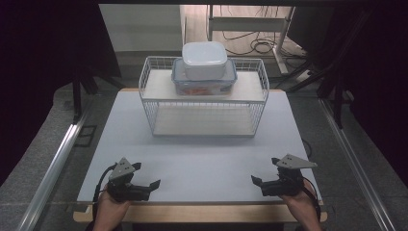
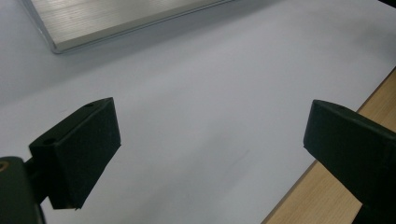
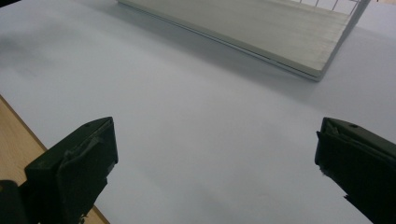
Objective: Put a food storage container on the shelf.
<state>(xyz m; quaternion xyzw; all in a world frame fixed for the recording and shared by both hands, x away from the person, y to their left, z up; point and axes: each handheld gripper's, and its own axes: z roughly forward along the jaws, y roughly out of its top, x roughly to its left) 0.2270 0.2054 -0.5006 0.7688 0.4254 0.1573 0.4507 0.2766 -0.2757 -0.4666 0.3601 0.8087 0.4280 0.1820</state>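
A white wire rack (image 1: 204, 96) with two shelves stands at the back middle of the white table mat (image 1: 202, 154). On its top shelf sits a clear box with a blue-edged lid (image 1: 204, 84), and a white lidded box (image 1: 204, 58) is stacked on that. My left gripper (image 1: 146, 175) rests near the front left edge, open and holding nothing. My right gripper (image 1: 266, 170) rests near the front right, also open and holding nothing. In the left gripper view the gripper (image 2: 212, 140) spans bare mat; in the right gripper view the gripper (image 3: 215, 154) does the same.
The rack's pale bottom board (image 2: 116, 18) (image 3: 261, 32) lies well ahead of both grippers. The wooden table edge (image 1: 202, 212) (image 2: 327, 196) runs along the front. Metal rails (image 1: 53, 163) flank the table, and cables (image 1: 255, 45) lie on the floor behind.
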